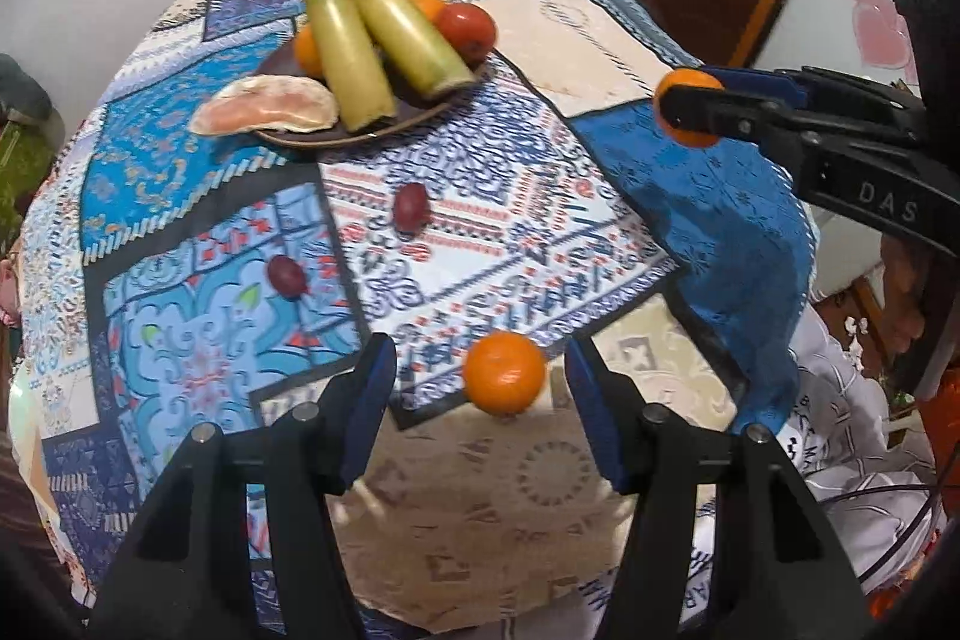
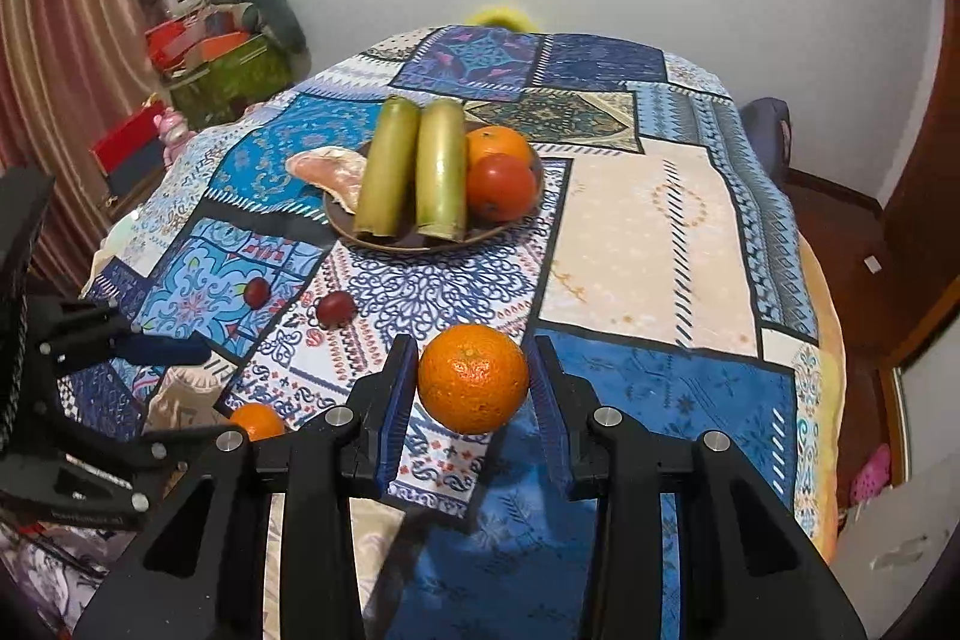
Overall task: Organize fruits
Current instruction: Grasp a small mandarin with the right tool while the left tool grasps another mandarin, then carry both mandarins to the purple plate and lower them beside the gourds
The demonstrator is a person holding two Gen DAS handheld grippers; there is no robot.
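Observation:
A brown plate (image 2: 384, 239) on the patchwork cloth holds two green stalks (image 2: 414, 166), an orange (image 2: 498, 142), a red tomato (image 2: 501, 187) and a pale pomelo segment (image 2: 327, 172). My right gripper (image 2: 474, 379) is shut on an orange (image 2: 474, 379) and holds it above the table; it shows in the left wrist view (image 1: 687, 107). My left gripper (image 1: 480, 388) is open around another orange (image 1: 504, 371) lying on the cloth, also in the right wrist view (image 2: 257, 421). Two dark red fruits (image 1: 411, 205) (image 1: 287, 275) lie loose between plate and grippers.
The table's near edge drops to bedding and cables (image 1: 864, 490) at the right. Boxes and clutter (image 2: 222, 58) stand at the far left by a curtain. A wooden door (image 2: 924, 196) is at the right.

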